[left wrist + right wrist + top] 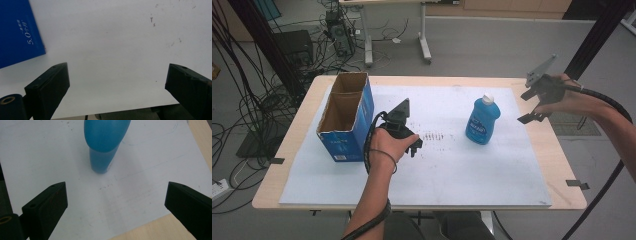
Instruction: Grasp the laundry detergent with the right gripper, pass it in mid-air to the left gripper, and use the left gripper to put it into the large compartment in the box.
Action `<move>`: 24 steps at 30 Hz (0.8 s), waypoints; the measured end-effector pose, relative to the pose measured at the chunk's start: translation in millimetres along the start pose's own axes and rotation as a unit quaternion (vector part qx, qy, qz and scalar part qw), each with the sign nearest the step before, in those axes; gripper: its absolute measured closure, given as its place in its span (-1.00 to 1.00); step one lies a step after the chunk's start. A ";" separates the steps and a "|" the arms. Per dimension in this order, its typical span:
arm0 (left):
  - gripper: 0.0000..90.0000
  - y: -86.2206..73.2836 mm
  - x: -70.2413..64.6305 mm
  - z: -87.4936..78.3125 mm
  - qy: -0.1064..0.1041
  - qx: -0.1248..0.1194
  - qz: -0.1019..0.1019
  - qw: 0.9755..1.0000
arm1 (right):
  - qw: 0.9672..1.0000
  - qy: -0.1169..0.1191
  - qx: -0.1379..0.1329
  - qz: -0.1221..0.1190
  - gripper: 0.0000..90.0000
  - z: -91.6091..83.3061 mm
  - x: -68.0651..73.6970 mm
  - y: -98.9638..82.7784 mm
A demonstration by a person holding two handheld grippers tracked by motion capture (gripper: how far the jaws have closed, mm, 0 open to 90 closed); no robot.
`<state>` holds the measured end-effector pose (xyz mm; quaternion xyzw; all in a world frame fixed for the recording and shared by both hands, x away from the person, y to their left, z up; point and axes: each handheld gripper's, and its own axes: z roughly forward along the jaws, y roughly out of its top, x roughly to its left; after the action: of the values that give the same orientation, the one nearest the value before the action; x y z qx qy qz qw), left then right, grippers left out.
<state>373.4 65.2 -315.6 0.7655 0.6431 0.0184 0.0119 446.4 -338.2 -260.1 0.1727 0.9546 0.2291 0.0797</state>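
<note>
A blue bottle (482, 121) with a white cap stands upright on the white sheet (462, 170), right of the middle. An open blue cardboard box (346, 116) stands at the left. My left gripper (414, 147) rests low over the sheet just right of the box, open, with nothing between its jaws. In the left gripper view the gripper (117, 82) faces bare sheet, with the box's blue corner (17, 32) at the upper left. My right gripper (532, 107) hangs in the air right of the bottle, open and empty. In the right gripper view the bottle (105, 142) stands ahead of the gripper (116, 202), beyond its tips.
The white sheet covers most of a wooden table (564, 165), whose edges show on all sides. Dark smudges (434, 136) mark the sheet's middle. Cables (242, 105) and equipment lie on the floor to the left, another table's legs (424, 45) stand behind, and a black post (592, 40) rises at the right.
</note>
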 end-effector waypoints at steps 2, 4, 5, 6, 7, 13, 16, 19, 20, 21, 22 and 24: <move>-0.87 -1.0 0.7 0.4 0.002 -0.001 -0.001 1.000 | 1.000 0.000 -0.010 0.003 -0.91 3.1 1.4 -2.5; -0.87 -3.1 2.4 1.2 0.002 -0.002 -0.002 1.000 | 1.000 -0.004 -0.026 0.009 -0.91 9.4 5.1 -6.9; -0.87 -4.0 2.8 1.7 0.003 -0.003 -0.001 1.000 | 0.999 -0.004 -0.031 0.012 -0.91 11.6 6.1 -8.3; -0.87 -4.9 2.9 2.0 0.002 -0.004 -0.001 1.000 | 0.999 -0.003 -0.034 0.013 -0.91 13.7 7.0 -9.7; -0.87 -5.8 3.1 2.2 0.001 -0.005 0.000 1.000 | 0.999 -0.005 -0.038 0.013 -0.91 16.0 8.1 -11.0; -0.87 -9.6 3.0 2.9 0.002 -0.007 0.002 1.000 | 0.997 -0.008 -0.068 0.025 -0.91 30.0 14.7 -19.5; -0.87 -10.3 3.6 2.9 0.004 -0.008 0.003 1.000 | 0.997 -0.009 -0.077 0.028 -0.91 37.7 18.1 -22.8; -0.87 -10.6 3.3 3.1 0.005 -0.008 0.005 1.000 | 0.996 -0.013 -0.085 0.028 -0.91 47.3 22.2 -25.1; -0.87 -10.8 2.9 3.1 0.007 -0.008 0.006 1.000 | 0.996 -0.015 -0.087 0.027 -0.91 50.6 23.4 -25.7; -0.87 -11.0 2.9 3.0 0.007 -0.009 0.007 1.000 | 0.995 -0.017 -0.090 0.026 -0.91 53.9 24.4 -26.3; -0.87 -11.3 2.8 2.9 0.007 -0.010 0.008 1.000 | 0.995 -0.019 -0.093 0.026 -0.92 56.9 25.2 -26.7; -0.87 -11.7 2.9 2.3 0.009 -0.010 0.008 1.000 | 0.994 -0.022 -0.104 0.028 -0.92 62.5 26.9 -27.3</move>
<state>362.5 70.1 -318.3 0.7702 0.6368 0.0324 0.0136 427.9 -325.6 -329.9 0.1953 0.9185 0.3253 0.1114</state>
